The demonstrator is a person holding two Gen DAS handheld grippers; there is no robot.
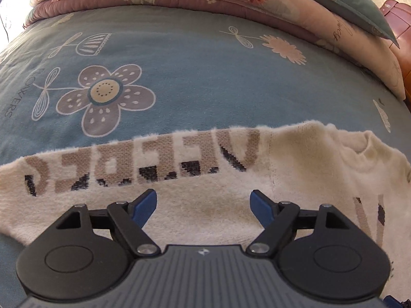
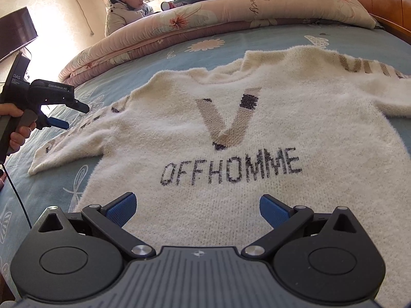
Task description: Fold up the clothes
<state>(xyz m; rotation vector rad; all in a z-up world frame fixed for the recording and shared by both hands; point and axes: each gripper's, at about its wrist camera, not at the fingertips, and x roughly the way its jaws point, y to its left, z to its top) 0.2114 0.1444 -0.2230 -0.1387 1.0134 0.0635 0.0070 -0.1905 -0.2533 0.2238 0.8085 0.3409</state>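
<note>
Right wrist: sweater (image 2: 257, 133) beyond parted jaws.

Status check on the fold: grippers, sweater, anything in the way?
Left gripper open, over the sleeve. Right gripper open, empty, above the hem. Sweater flat, face up on the bedsheet, not yet folded. Nothing on it.

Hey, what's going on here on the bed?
A person holds a gripper in each hand over a cream sweater spread flat, front up, on the blue floral bedsheet. The left gripper hangs above the sweater's left sleeve, the right gripper above its hem. Both have their jaws open and empty. No fold shows yet. Another person sits beyond the folded quilt.
</note>
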